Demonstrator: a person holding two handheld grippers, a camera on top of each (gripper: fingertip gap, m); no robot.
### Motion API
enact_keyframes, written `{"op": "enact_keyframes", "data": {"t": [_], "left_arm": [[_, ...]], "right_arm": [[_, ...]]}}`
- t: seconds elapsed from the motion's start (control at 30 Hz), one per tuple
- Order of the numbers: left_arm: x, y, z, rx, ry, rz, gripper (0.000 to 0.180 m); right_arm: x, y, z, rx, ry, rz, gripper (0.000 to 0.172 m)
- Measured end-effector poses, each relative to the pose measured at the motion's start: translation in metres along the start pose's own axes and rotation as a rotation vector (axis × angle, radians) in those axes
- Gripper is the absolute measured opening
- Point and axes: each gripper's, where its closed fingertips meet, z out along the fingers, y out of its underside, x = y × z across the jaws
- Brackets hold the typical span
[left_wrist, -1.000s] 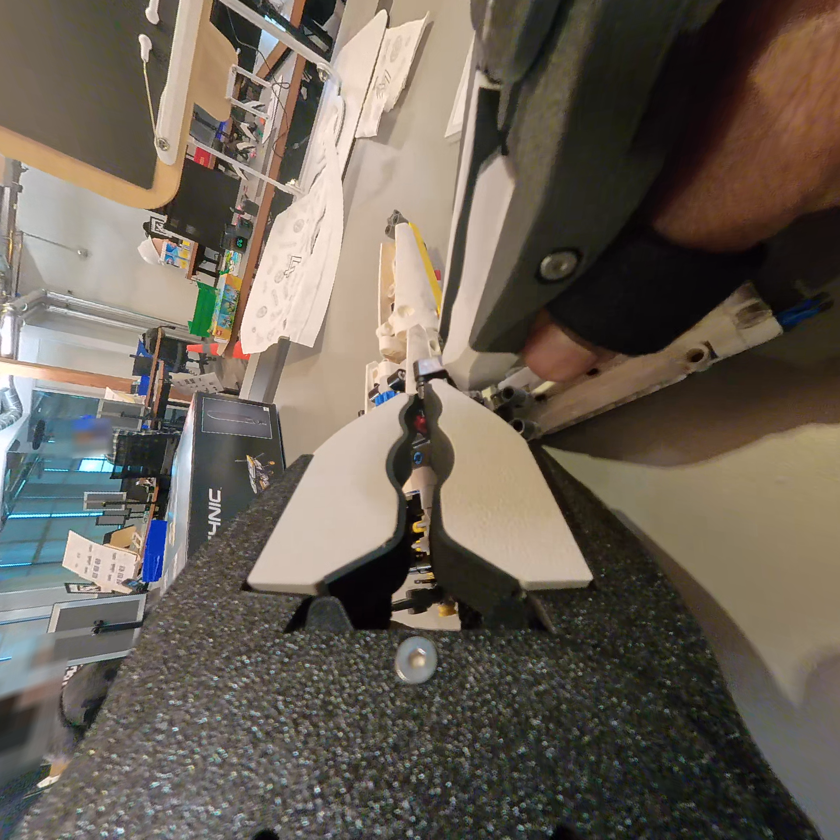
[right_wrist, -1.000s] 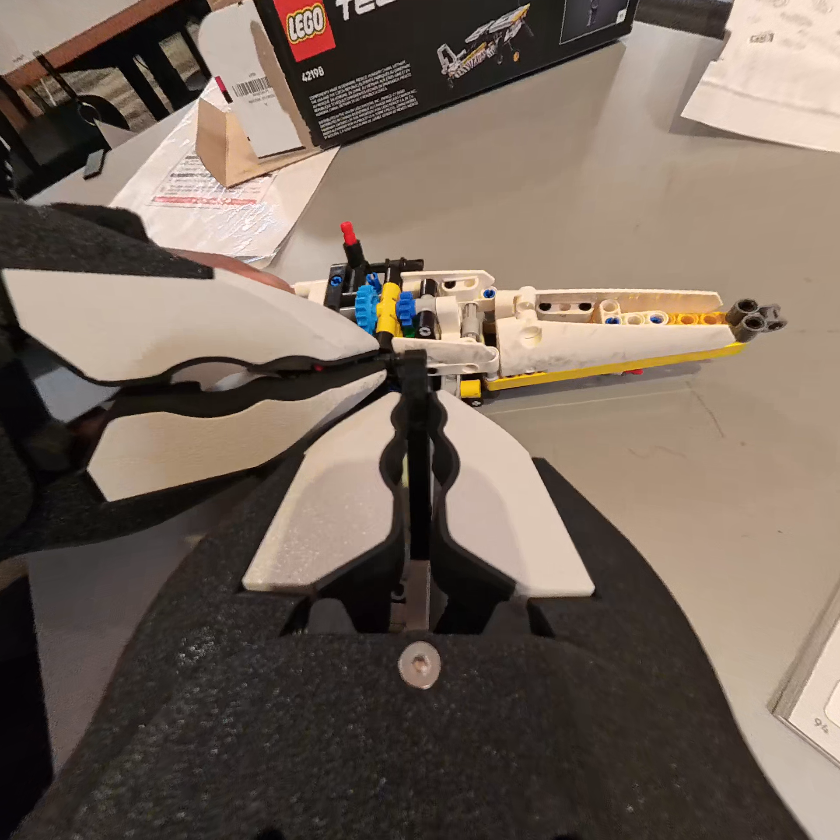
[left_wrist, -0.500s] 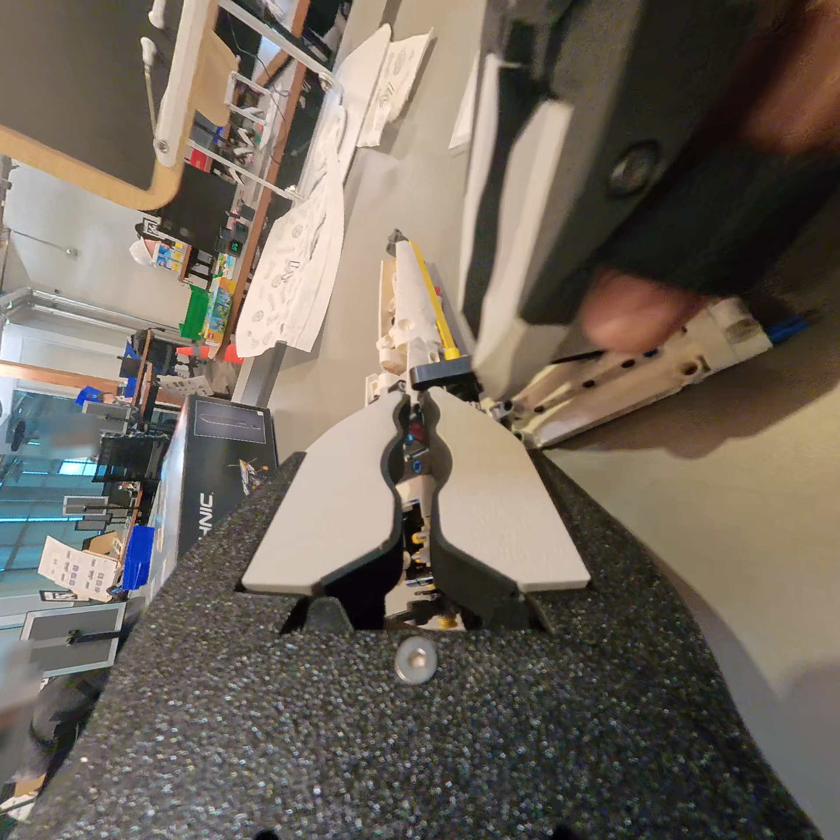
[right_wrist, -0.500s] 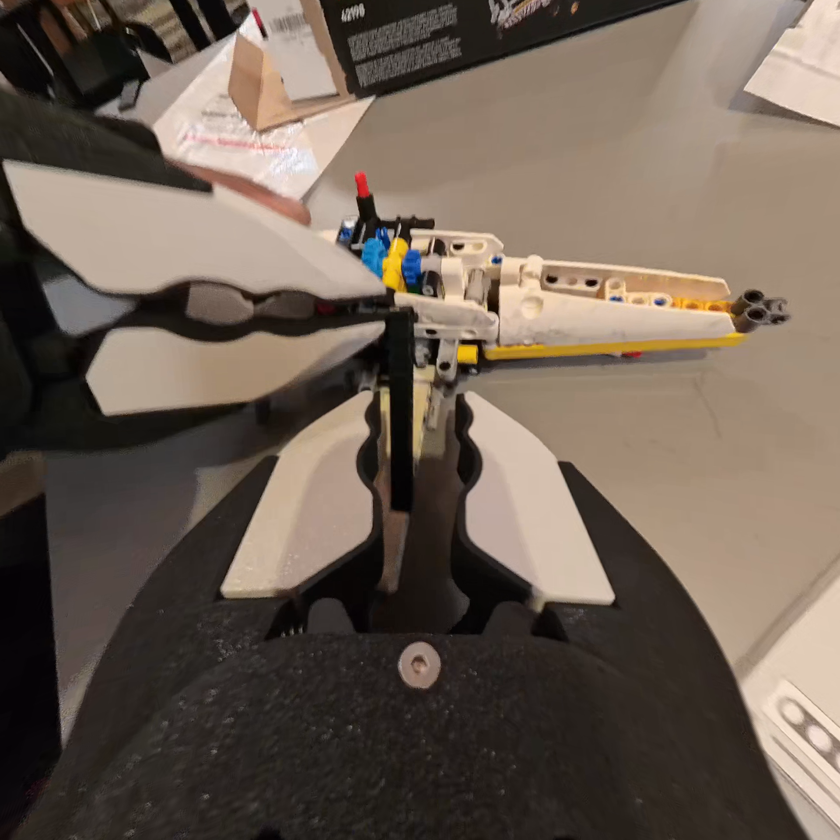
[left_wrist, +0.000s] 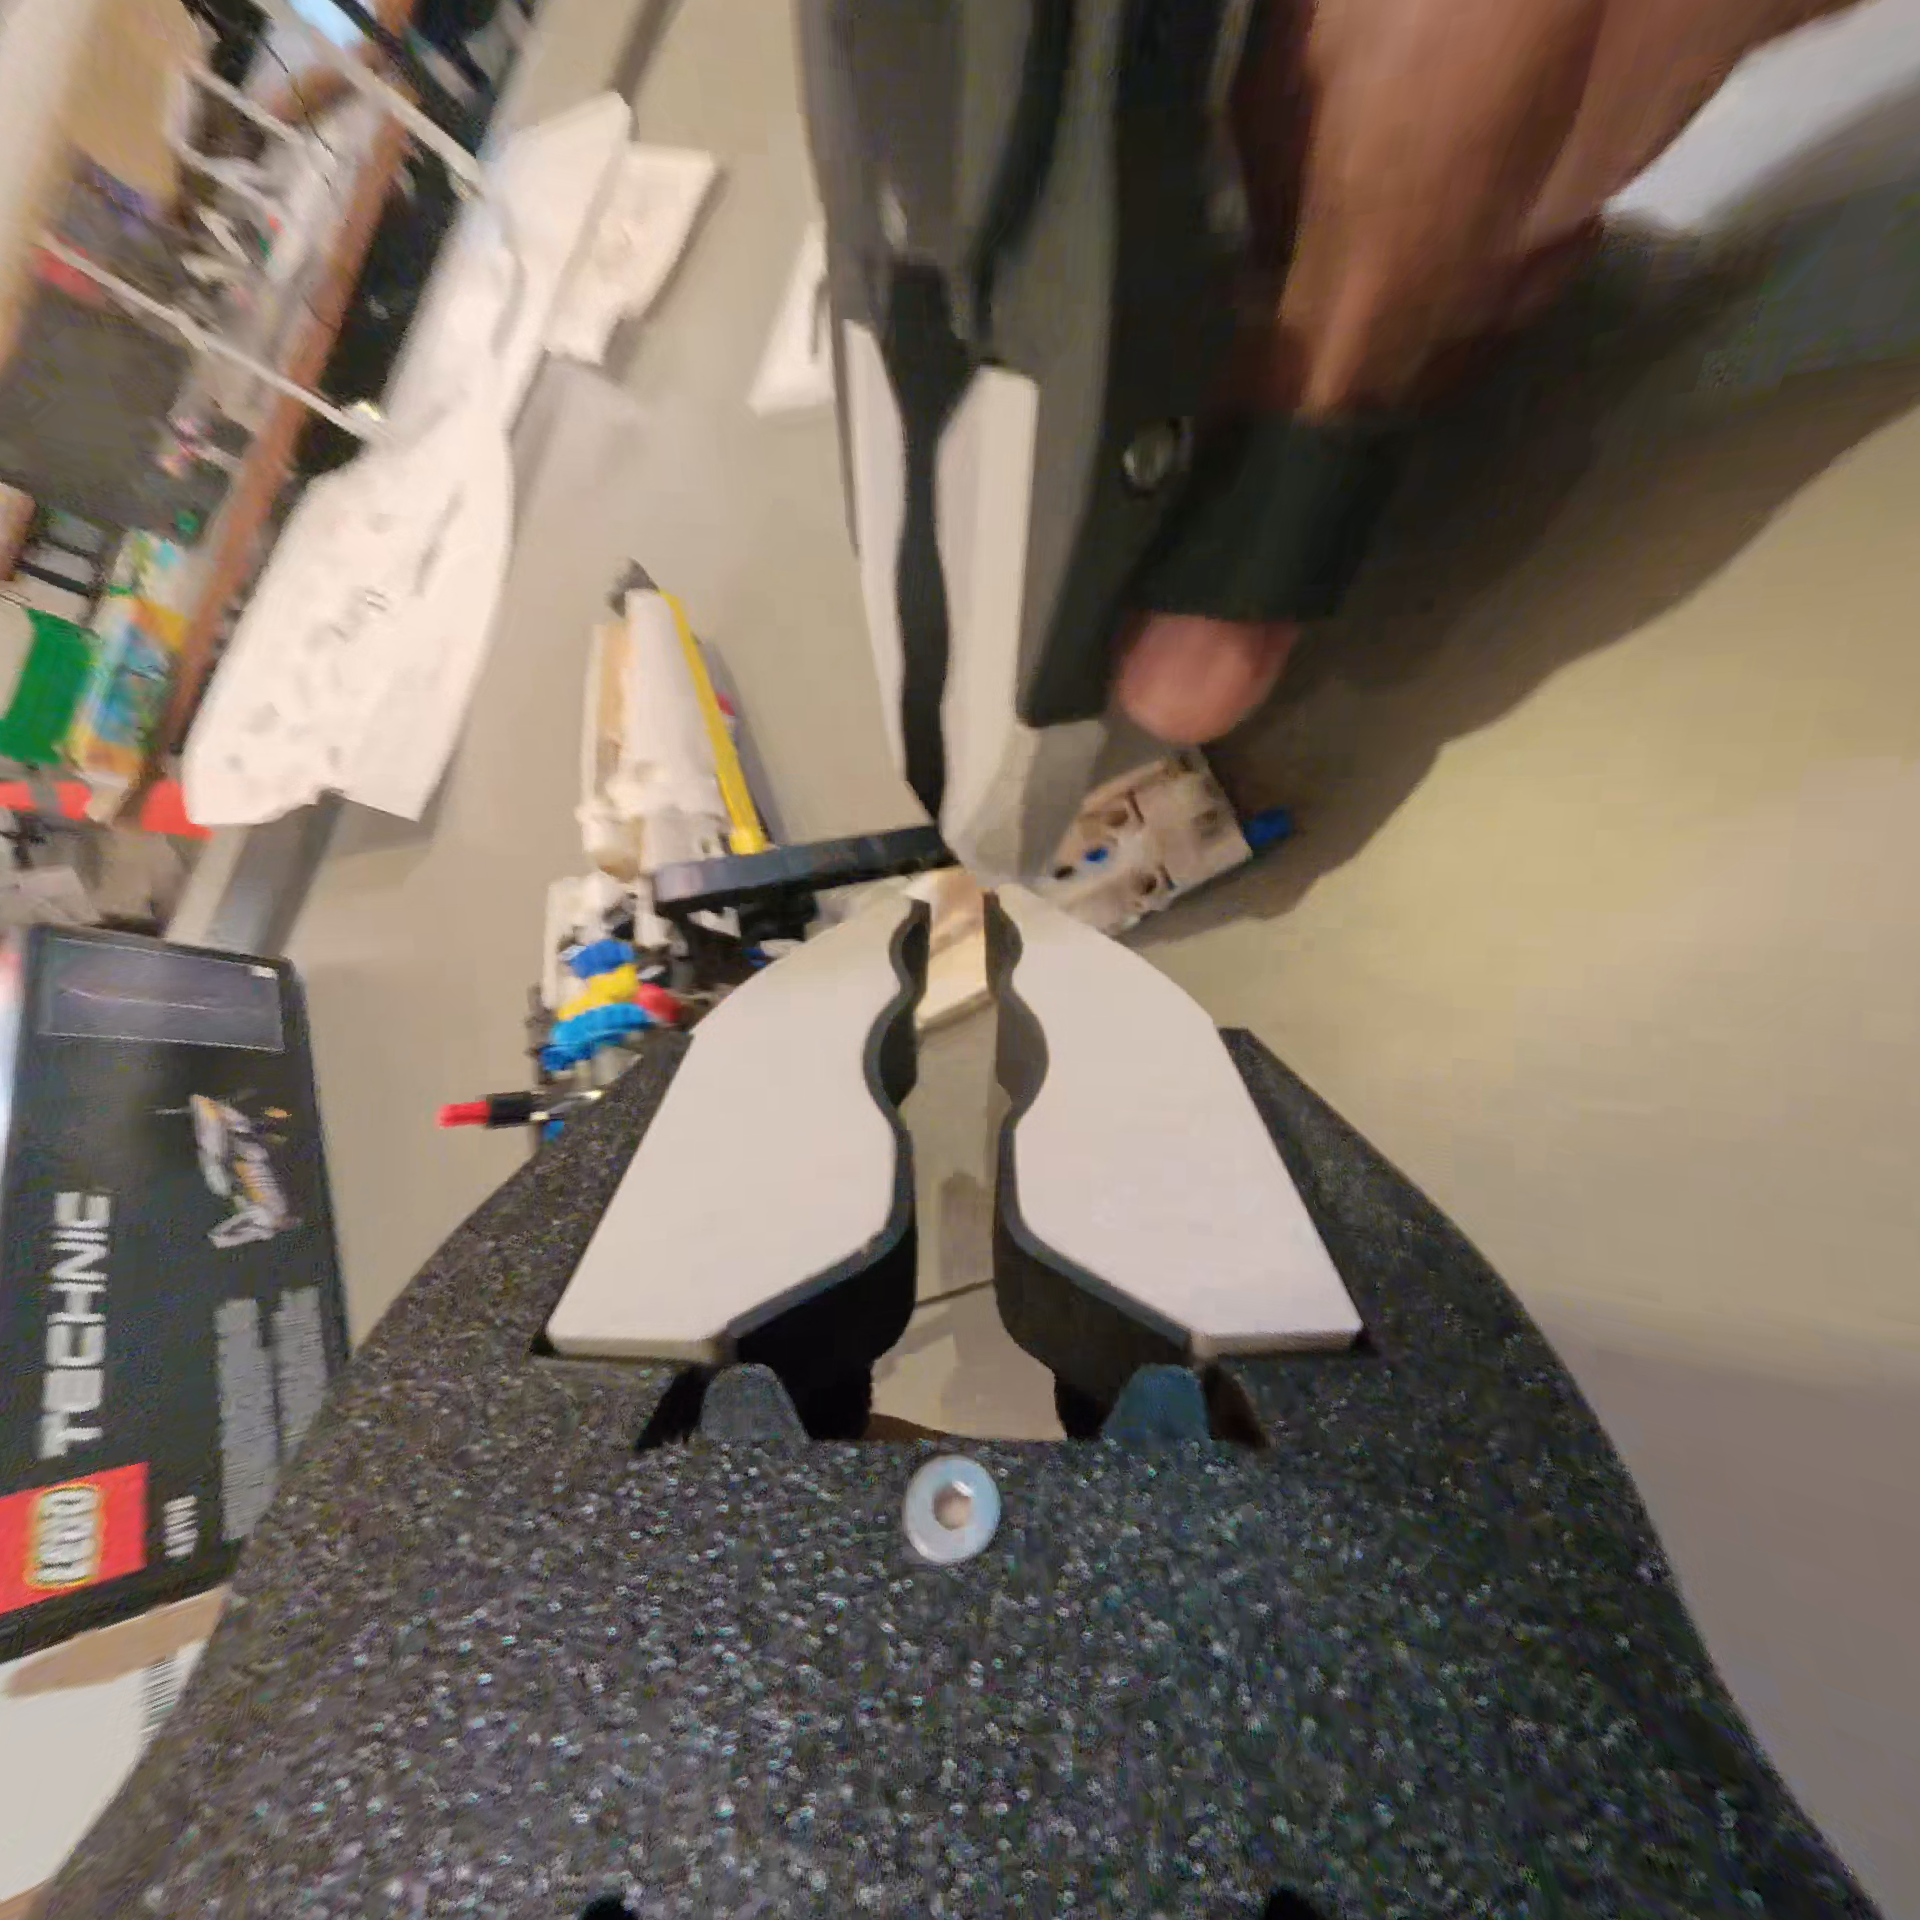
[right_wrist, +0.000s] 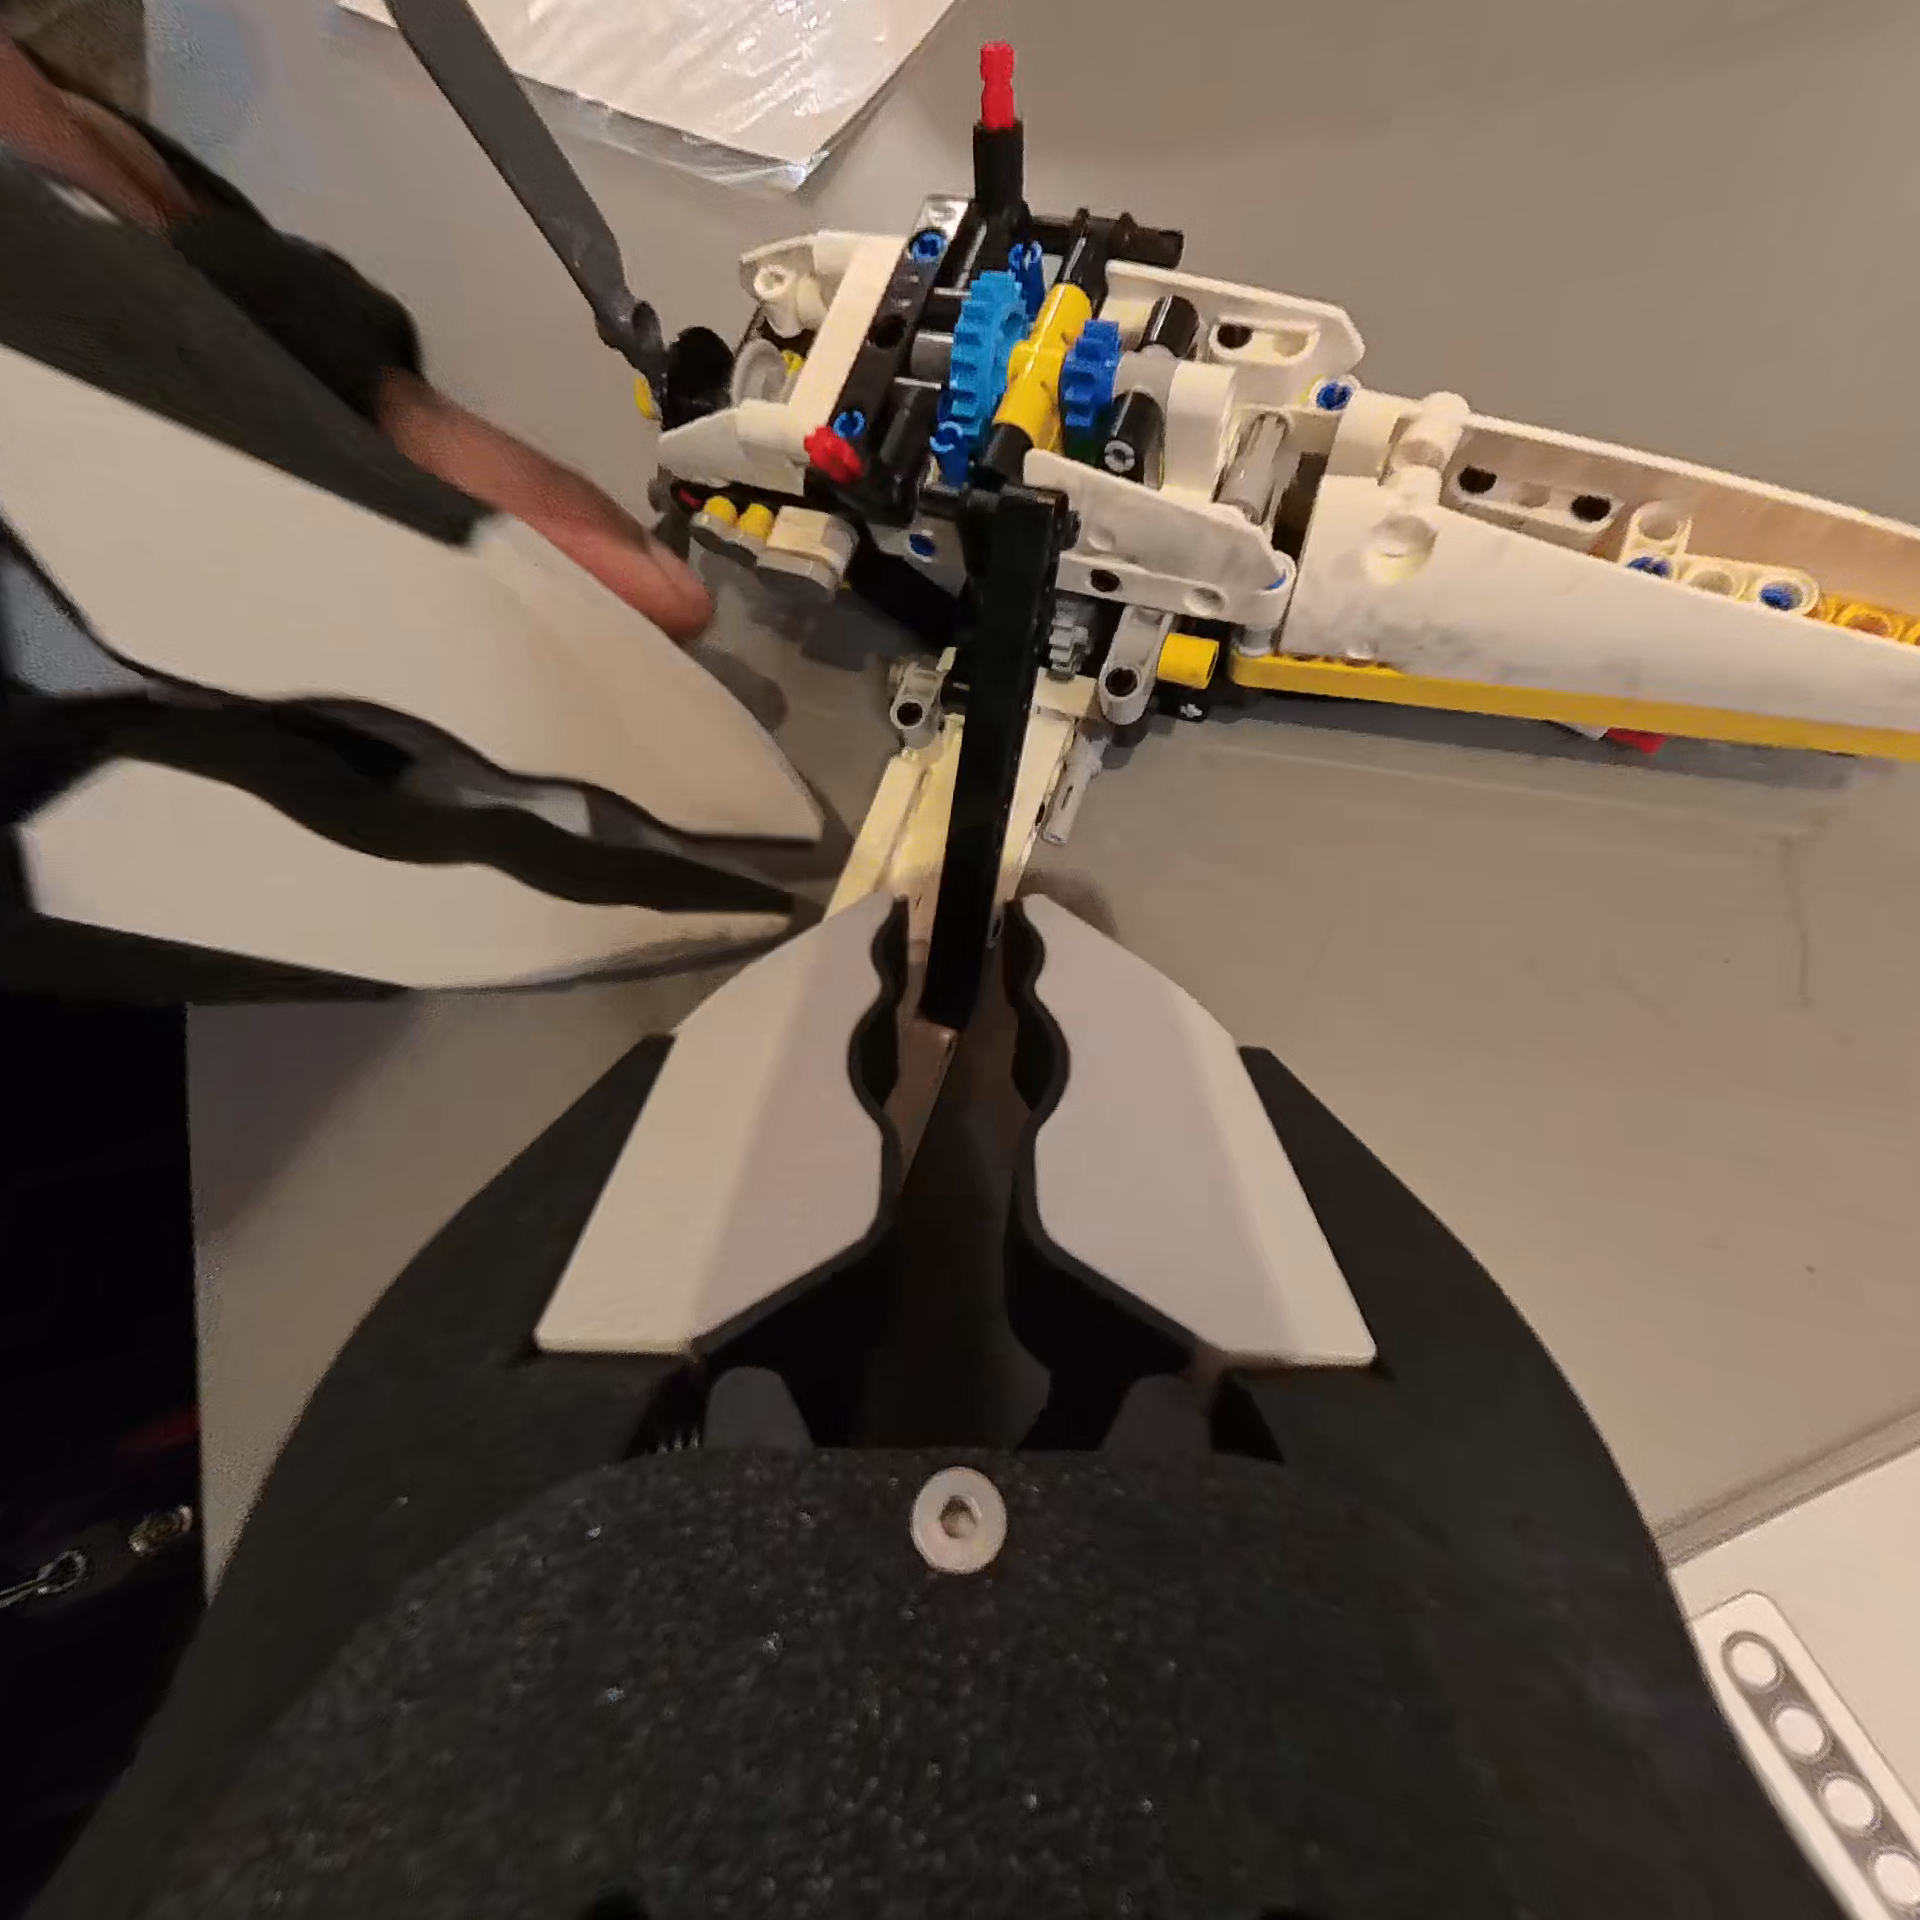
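The left gripper (left_wrist: 951, 914) fingers stand parted beside the model plane's (right_wrist: 1351, 520) cream wing (right_wrist: 894, 831). The right gripper (right_wrist: 961, 925) fingers flank its black beam (right_wrist: 997, 707), and I cannot tell if they press it. A square, gentle squeeze suits.

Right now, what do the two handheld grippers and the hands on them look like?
Both grippers match. Each has a grainy black foam-textured body with a silver screw and two off-white fingers edged with wavy black pads. On the left gripper the fingers look the same. The hand on the right gripper wears a black strap round one finger.
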Motion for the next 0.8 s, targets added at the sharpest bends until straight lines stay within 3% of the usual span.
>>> {"op": "enact_keyframes", "data": {"t": [0.17, 0.27, 0.47, 0.7, 0.8], "left_arm": [[0.014, 0.011, 0.017, -0.035, 0.053, 0.017, 0.010], [0.019, 0.007, 0.012, -0.007, 0.155, 0.020, 0.019], [0.023, 0.015, 0.012, -0.064, 0.262, 0.154, 0.024], [0.032, 0.010, 0.016, -0.140, 0.357, 0.278, 0.014], [0.033, 0.008, 0.019, -0.182, 0.358, 0.230, 0.013]], "right_arm": [[0.001, 0.000, -0.002, -0.014, -0.039, 0.013, 0.010], [0.000, 0.001, -0.003, -0.021, -0.069, 0.023, 0.010], [-0.004, 0.003, -0.004, -0.051, -0.135, -0.008, 0.010], [-0.002, 0.006, -0.006, -0.094, -0.140, -0.069, 0.010], [0.001, 0.007, -0.008, -0.124, -0.122, -0.147, 0.010]]}}
